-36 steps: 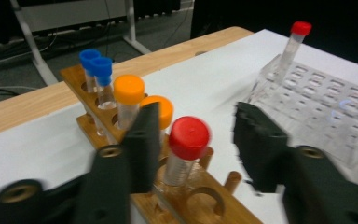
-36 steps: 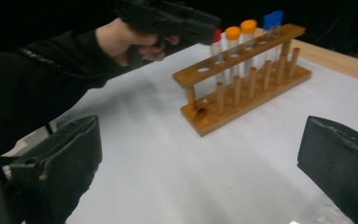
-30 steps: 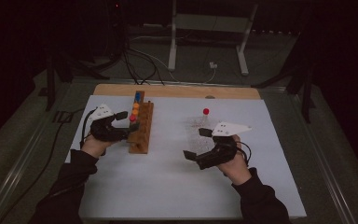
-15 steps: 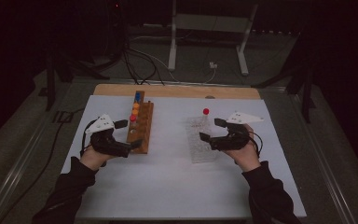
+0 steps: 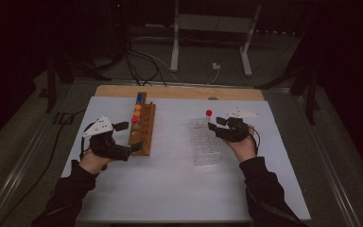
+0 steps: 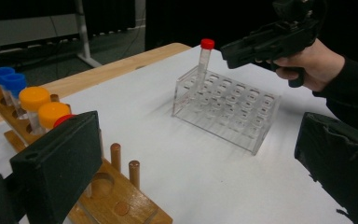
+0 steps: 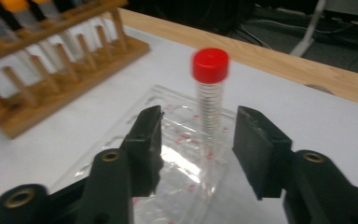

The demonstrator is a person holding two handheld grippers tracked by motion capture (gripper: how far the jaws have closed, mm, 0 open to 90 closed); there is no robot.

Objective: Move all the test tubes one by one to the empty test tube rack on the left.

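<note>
On the white table (image 5: 179, 189), the red-capped tube (image 7: 209, 100) stands upright, seemingly untouched between the right gripper's (image 7: 196, 140) closing jaws.

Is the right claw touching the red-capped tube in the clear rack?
Apart. In the right gripper view the red-capped tube stands between the jaws of the right claw, which have just been closing, with a visible gap on each side.

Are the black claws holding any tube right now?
No. The right gripper is open around the red-capped tube without touching it; the left gripper is open and empty.
</note>
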